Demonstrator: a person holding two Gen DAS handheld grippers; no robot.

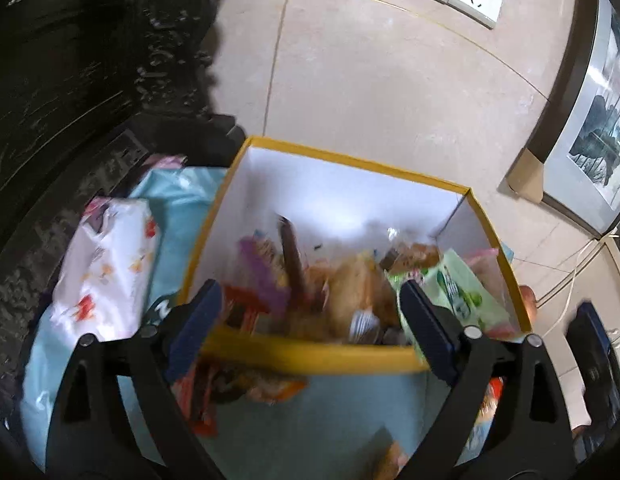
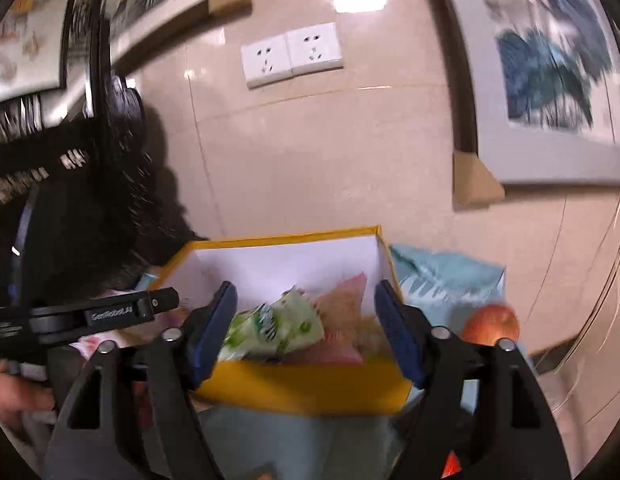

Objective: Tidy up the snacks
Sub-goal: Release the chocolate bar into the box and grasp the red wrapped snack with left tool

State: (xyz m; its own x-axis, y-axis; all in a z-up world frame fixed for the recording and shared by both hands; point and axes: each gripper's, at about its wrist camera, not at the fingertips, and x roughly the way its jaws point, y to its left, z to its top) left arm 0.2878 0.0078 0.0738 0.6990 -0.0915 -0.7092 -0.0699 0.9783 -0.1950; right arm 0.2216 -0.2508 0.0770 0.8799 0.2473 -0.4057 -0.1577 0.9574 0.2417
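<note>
**Two open claws held over a yellow snack box**

In the left wrist view, a white patterned packet (image 1: 110, 264) is seen at 9 o'clock. The left claw (image 1: 310, 312) is spread wide, nothing gripped, over the near rim of the yellow box (image 1: 349, 160) of snacks. In the right wrist view, the right claw (image 2: 306, 328) is likewise wide and empty; a green packet (image 2: 278, 328) lies inside, an apple (image 2: 491, 322) at 3 o'clock.

My feeds are evenly lit indoors; a lamp glares off the glossy wall (image 2: 359, 0). Dark furniture (image 1: 70, 80) at left swallows detail. Motion blur smears the snacks (image 1: 329, 292) and the box (image 1: 310, 354) rim. Fisheye bends the tile lines, and the corners go black.
</note>
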